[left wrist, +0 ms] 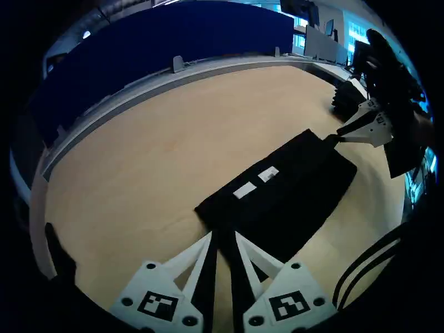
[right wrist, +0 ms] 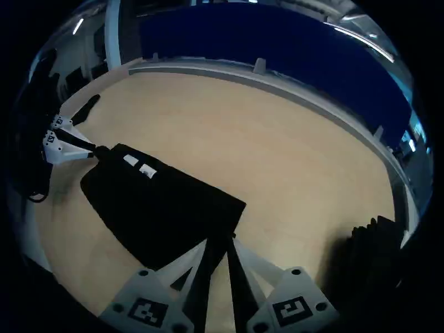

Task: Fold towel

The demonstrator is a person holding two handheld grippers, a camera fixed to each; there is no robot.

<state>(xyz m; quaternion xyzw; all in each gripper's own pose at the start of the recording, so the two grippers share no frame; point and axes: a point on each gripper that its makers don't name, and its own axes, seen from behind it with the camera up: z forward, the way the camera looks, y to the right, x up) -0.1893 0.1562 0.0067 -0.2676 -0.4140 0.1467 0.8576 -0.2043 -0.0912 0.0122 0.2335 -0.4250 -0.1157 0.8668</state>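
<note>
A black towel (left wrist: 288, 188) with two white labels (left wrist: 256, 182) lies flat on the wooden table (left wrist: 183, 139). My left gripper (left wrist: 223, 236) is shut on the towel's near corner at the bottom of the left gripper view. Farther off, my right gripper (left wrist: 334, 136) pinches the opposite end of the same edge. In the right gripper view the towel (right wrist: 155, 205) spreads to the left, my right gripper (right wrist: 225, 237) is shut on its corner, and the left gripper (right wrist: 99, 150) holds the far corner beside the labels (right wrist: 139, 165).
A pile of dark folded cloth (right wrist: 374, 244) sits on the table to the right of my right gripper, also seen as a dark pile (left wrist: 347, 97). A blue partition (left wrist: 166, 44) runs along the table's far edge. Black cables (left wrist: 366, 261) hang nearby.
</note>
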